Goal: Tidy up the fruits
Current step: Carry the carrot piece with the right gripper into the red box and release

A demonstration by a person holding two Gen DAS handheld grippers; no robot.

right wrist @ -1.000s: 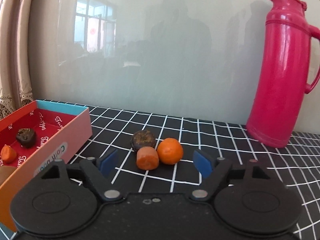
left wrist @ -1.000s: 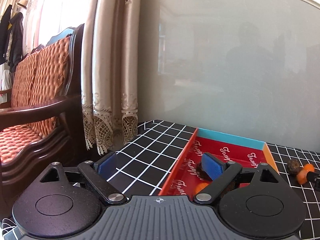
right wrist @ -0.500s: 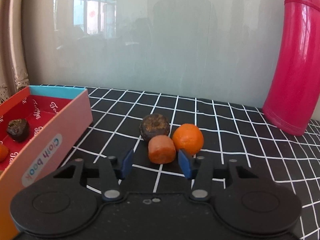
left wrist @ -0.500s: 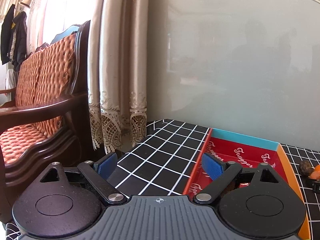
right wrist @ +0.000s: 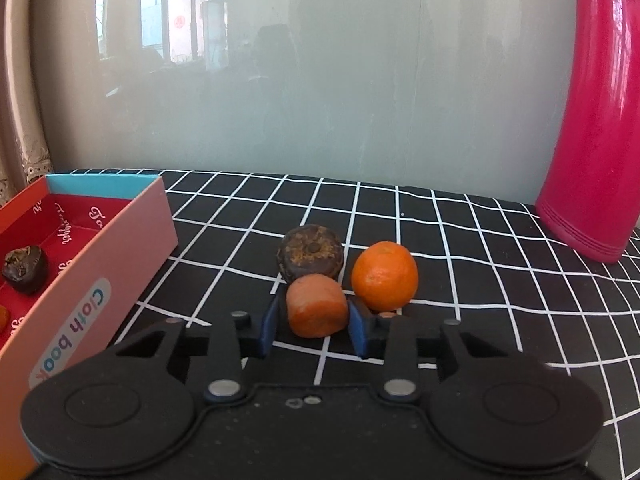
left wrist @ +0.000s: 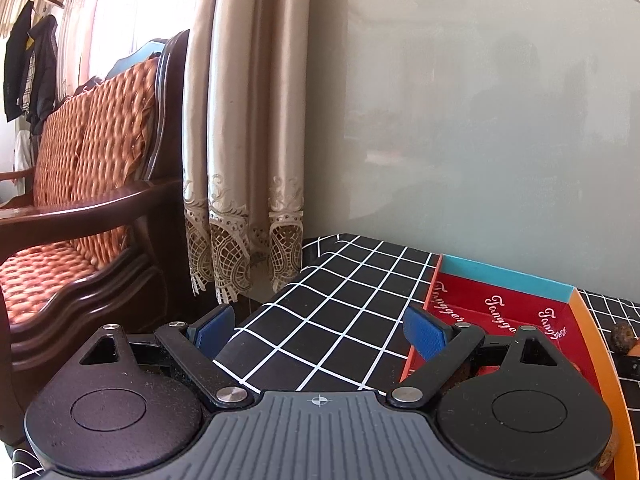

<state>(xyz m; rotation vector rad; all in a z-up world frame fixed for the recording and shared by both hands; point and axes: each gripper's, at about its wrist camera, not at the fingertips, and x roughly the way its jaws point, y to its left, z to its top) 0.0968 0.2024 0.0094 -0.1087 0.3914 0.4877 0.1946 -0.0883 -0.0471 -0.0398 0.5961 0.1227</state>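
In the right wrist view my right gripper (right wrist: 315, 322) has its jaws closing tight on a stubby orange fruit (right wrist: 317, 304), both blue pads pressing its sides on the checked tablecloth. A dark brown fruit (right wrist: 311, 254) sits just behind it and a round tangerine (right wrist: 385, 275) touches its right side. The open box (right wrist: 120, 256) at the left has a red floor with another dark fruit (right wrist: 24, 269) inside. My left gripper (left wrist: 320, 322) stands open with nothing between its fingers, hanging over the table's left part beside the box (left wrist: 504, 278).
A tall red thermos (right wrist: 596, 120) stands at the back right by the glass wall. Left of the table are a lace-hemmed curtain (left wrist: 240, 160) and a wooden sofa (left wrist: 80, 200) with orange cushions. The table's left edge (left wrist: 280, 292) lies near my left gripper.
My right gripper moved forward to the fruits and its jaws came together around the stubby orange fruit. My left gripper drifted left, so the box slid toward the right of its view.
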